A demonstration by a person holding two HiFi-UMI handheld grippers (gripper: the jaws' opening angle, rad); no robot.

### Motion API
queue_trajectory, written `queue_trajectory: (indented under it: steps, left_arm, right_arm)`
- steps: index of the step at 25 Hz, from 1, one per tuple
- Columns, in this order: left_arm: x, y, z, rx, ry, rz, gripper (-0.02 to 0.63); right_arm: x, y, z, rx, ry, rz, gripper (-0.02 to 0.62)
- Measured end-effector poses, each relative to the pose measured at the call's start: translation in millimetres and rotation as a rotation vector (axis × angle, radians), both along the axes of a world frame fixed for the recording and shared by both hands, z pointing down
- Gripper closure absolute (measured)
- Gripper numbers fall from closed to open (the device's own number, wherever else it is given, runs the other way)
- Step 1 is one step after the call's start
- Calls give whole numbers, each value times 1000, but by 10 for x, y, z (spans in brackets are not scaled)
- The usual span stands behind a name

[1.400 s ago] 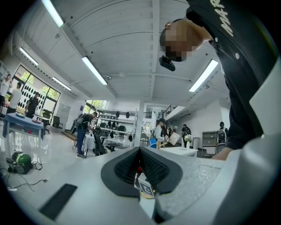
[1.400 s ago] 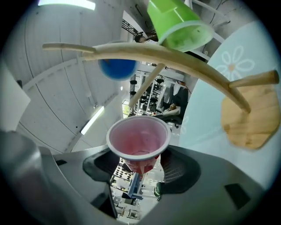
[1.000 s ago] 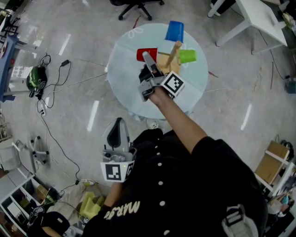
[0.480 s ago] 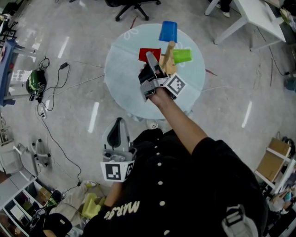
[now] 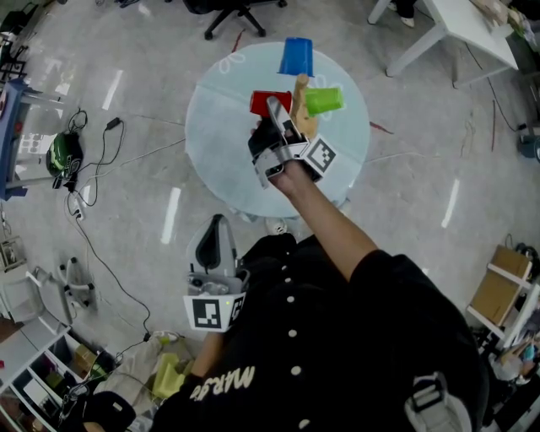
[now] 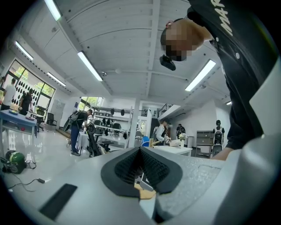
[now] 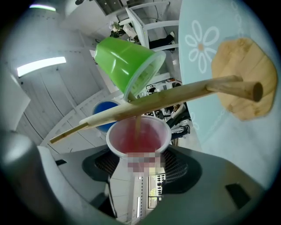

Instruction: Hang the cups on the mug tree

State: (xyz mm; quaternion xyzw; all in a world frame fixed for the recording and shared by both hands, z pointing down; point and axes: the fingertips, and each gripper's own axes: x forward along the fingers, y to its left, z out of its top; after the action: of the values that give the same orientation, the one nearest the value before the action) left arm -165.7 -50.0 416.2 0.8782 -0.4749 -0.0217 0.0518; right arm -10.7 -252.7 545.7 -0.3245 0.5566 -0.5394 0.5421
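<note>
A wooden mug tree [image 5: 301, 94] stands on the round pale-blue table [image 5: 228, 160]. A green cup [image 5: 323, 101] hangs on its right side, and a blue cup [image 5: 296, 56] stands upside down behind it. My right gripper [image 5: 274, 114] is shut on a red cup [image 5: 270, 102] just left of the tree. In the right gripper view the red cup [image 7: 138, 136] faces mouth-forward between the jaws of that gripper [image 7: 138, 158], and a peg of the tree [image 7: 175, 99] reaches into its mouth. The green cup [image 7: 127, 66] hangs above. My left gripper [image 5: 215, 232] stays low by my body, jaws shut and empty [image 6: 140, 151].
An office chair [image 5: 240, 8] and a white table [image 5: 472, 25] stand beyond the round table. Cables and a green object [image 5: 63, 148] lie on the floor at left. Cardboard boxes [image 5: 498, 295] sit at the right, and shelves are at lower left.
The right gripper has carried the red cup closer to the mug tree and rolled a little. The left gripper has stayed where it was.
</note>
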Motion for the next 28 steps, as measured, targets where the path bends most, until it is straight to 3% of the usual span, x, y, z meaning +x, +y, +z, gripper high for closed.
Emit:
queue_trajectory:
  steps: [6, 13, 16, 19, 20, 22, 26, 28]
  left_arm:
    - [45, -35, -101, 43, 41, -7, 609]
    - [156, -46, -220, 61, 46, 0, 609]
    - [221, -65, -226, 41, 28, 0, 609]
    - [312, -67, -281, 39, 36, -5, 609]
    - [344, -72, -310, 39, 48, -5, 609]
    - [393, -101, -373, 42, 78, -6, 609]
    - [527, -223, -494, 67, 101, -3, 609]
    - [619, -269, -561, 69, 130, -1, 609]
  right_arm:
    - [-17, 54, 52, 8, -42, -26, 232]
    - [-89, 227, 92, -26, 31, -94, 215]
    - [-230, 371, 67, -58, 146, -205, 215]
    - [-296, 606, -81, -14, 351, -305, 221]
    - [-286, 671, -186, 29, 419, -323, 243]
    - [-261, 789, -404, 106, 511, -350, 387]
    - [-62, 946, -691, 166, 610, -350, 483]
    - [105, 1026, -806, 177, 667, -336, 569]
